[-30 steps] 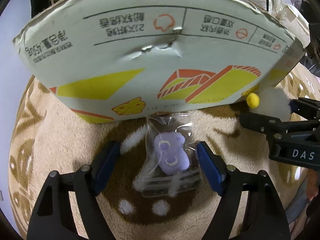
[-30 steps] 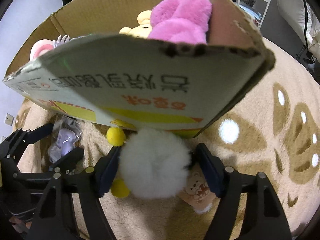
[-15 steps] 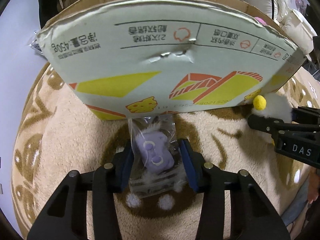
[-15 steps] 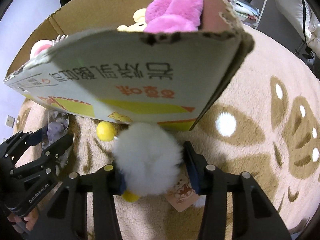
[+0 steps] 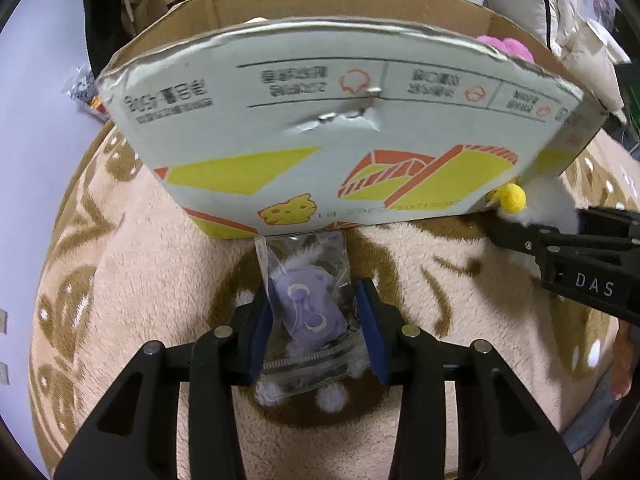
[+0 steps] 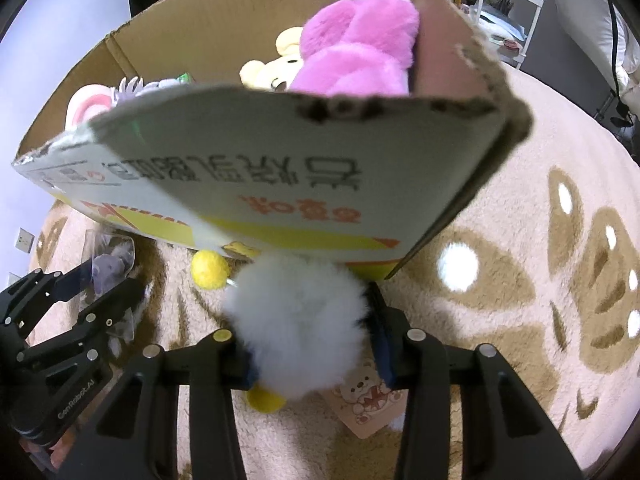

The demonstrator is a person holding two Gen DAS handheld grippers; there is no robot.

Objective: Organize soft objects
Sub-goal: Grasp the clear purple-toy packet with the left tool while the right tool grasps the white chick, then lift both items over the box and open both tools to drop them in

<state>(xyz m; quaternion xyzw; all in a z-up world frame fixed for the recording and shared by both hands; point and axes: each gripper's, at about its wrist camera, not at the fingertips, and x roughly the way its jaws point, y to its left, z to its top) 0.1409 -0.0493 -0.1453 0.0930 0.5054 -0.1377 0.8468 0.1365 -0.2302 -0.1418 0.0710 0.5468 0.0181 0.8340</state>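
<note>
Clear plastic wraps the small purple plush [image 5: 308, 310], and the left claw [image 5: 314, 330] pinches that zip bag [image 5: 306, 368] between its blue pads [image 5: 259, 332], its jaws having just been closing onto the bag's two sides; the bag lies on the beige fleece rug [image 5: 132, 272] with brown patterns, its far edge touching the foot of the cardboard box [image 5: 340, 128] at 12 o'clock from the claw. In the right wrist view the right claw [image 6: 312, 344] is clamped on a fluffy white pom-pom plush [image 6: 298, 320], the fur bulging out between the blue pads, which are mostly hidden by it; one yellow ball [image 6: 209, 268] of this toy sticks out at 10 o'clock, just beside the box's bottom edge, another yellow ball [image 6: 265, 398] shows under the fur at 7 o'clock, and a paper tag with a bear drawing [image 6: 366, 402] lies on the rug at 5 o'clock. The white plush touches the box's near wall close to its right corner. Inside the open box sit a pink plush [image 6: 356, 44], a cream-yellow plush [image 6: 276, 66] just left of it and a pink-and-white toy [image 6: 90, 106] at the far left. The left claw and its bag appear at 9 o'clock in the right wrist view, near but apart from the white plush
</note>
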